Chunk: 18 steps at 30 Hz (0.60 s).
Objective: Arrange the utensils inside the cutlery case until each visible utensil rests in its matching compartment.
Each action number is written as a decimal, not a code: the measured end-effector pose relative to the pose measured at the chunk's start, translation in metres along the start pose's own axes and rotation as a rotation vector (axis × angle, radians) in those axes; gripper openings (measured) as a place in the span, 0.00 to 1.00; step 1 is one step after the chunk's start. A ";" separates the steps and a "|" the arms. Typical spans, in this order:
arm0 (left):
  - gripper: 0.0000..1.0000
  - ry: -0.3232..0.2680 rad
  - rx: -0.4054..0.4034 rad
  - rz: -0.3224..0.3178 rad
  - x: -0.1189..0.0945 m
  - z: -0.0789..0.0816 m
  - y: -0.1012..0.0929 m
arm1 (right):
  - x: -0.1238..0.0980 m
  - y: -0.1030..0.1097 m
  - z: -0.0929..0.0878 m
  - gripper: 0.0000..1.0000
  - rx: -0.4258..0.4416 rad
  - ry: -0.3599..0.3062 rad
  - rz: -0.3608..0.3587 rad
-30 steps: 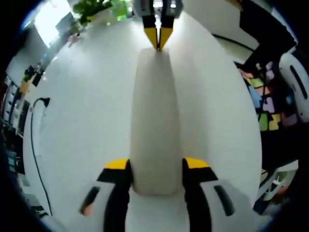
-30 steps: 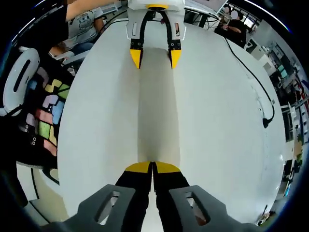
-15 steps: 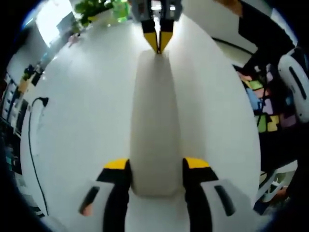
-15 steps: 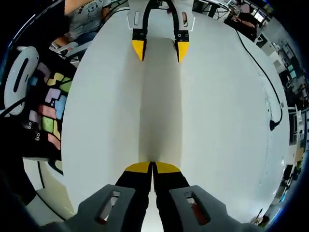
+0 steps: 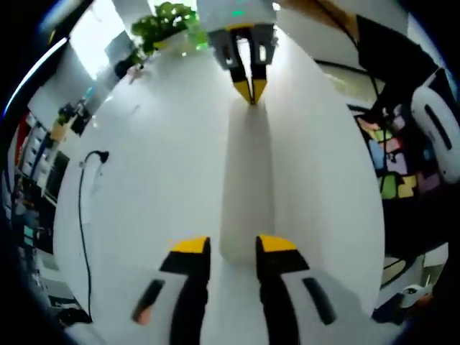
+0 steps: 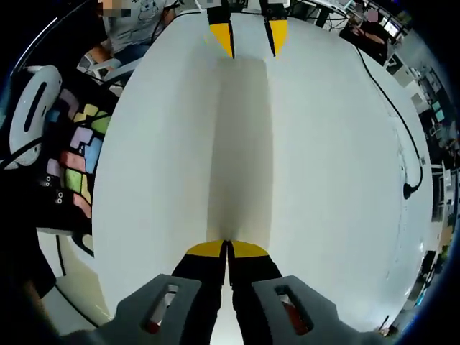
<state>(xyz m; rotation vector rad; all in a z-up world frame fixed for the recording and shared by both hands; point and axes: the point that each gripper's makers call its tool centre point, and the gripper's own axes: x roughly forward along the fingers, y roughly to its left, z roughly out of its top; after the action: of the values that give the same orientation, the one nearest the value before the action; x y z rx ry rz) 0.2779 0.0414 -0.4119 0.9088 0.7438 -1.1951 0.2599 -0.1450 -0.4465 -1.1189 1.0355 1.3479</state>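
Note:
A long cream cutlery case [image 5: 248, 180] lies lengthwise on the white table [image 5: 144, 187], its plain top [image 6: 241, 151] facing up. At its near end in the left gripper view, my left gripper [image 5: 233, 246] stands open, yellow tips just short of the case's end and apart from it. From the right gripper view that same left gripper [image 6: 249, 37] sits at the far end, jaws spread. My right gripper [image 6: 228, 249] is shut, tips pressed together on the case's near edge. In the left gripper view the right gripper [image 5: 251, 90] pinches the far end.
A black cable [image 5: 80, 215] runs along the table's edge, the same cable [image 6: 402, 165] showing in the right gripper view. A green plant [image 5: 169, 18] stands at the far end. A colourful mat [image 6: 72, 158] and a white device [image 5: 438, 129] lie beside the table. A person [image 6: 133, 32] sits nearby.
My left gripper has let go of the case's end, drawn back a little and narrowed its jaws. The right gripper stays shut on the other end.

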 end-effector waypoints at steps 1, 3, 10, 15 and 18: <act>0.23 0.005 -0.010 -0.007 -0.001 0.000 -0.001 | 0.000 0.000 0.000 0.00 0.003 -0.009 0.002; 0.22 0.035 -0.009 -0.032 0.002 -0.003 -0.005 | 0.000 -0.001 0.000 0.00 0.021 -0.031 0.004; 0.15 0.157 0.002 -0.083 0.018 -0.016 -0.013 | 0.000 -0.004 0.002 0.00 0.067 -0.125 -0.005; 0.13 0.203 0.024 -0.118 0.019 -0.014 -0.015 | 0.000 -0.005 0.002 0.00 0.110 -0.173 0.007; 0.11 0.265 -0.012 -0.139 0.018 -0.018 -0.015 | 0.001 -0.006 0.004 0.00 0.124 -0.182 0.020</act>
<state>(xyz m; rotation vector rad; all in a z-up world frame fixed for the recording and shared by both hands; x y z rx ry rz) 0.2672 0.0474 -0.4388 1.0313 1.0400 -1.2021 0.2658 -0.1408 -0.4463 -0.8792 0.9850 1.3553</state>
